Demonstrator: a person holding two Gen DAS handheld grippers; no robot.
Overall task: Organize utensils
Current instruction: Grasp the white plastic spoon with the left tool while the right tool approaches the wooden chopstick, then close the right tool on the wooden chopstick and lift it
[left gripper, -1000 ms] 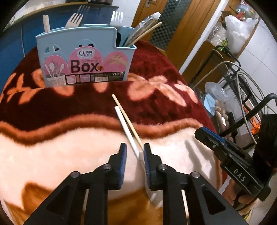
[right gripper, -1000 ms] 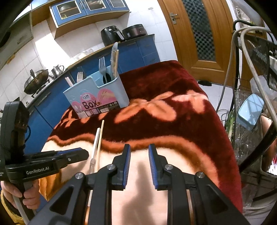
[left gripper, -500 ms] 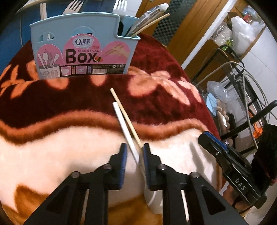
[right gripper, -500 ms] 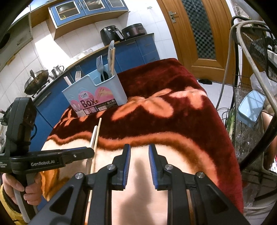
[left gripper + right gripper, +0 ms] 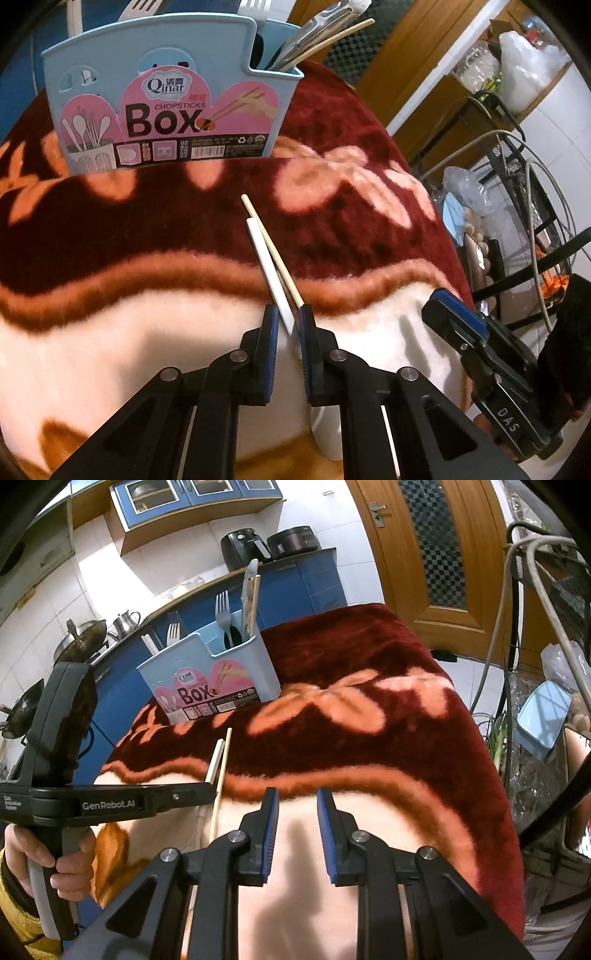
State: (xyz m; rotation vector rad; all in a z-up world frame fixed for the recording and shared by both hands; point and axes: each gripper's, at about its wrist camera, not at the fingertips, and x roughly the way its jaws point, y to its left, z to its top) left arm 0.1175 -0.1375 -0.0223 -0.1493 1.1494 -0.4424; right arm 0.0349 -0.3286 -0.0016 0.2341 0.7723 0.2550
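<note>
Utensil box (image 5: 166, 92): pale blue, pink "Chopsticks Box" label, stands upright at back left of the red-and-cream blanket (image 5: 110, 221). Holds forks (image 5: 222, 609) in the rear part, plus a grey-handled piece and one wooden chopstick leaning in the right-hand compartment. Right of and nearer than the box, loose on the blanket: white spoon (image 5: 269, 273), handle pointing away toward the box, bowl hidden mostly under the black finger at the near end. Just beside it on the right, touching or nearly so along the handle: wooden chopstick (image 5: 273, 253), tip reaching slightly further back than the spoon handle. Both well apart from the box. Left gripper (image 5: 286, 321): tilted down over the cream band, jaws narrow and just been closing, spoon handle between the blue pads, chopstick running to the outer edge of the right pad; cannot tell whether the pads press on the handle yet, thin gap visible on the left side. Seen from the right wrist view: hand (image 5: 55, 860) with yellow sleeve around the left grip at far left. Further right, right gripper (image 5: 297, 812): hovers over bare cream blanket, jaws spread partway, nothing between them, well apart from spoon and chopstick.
</note>
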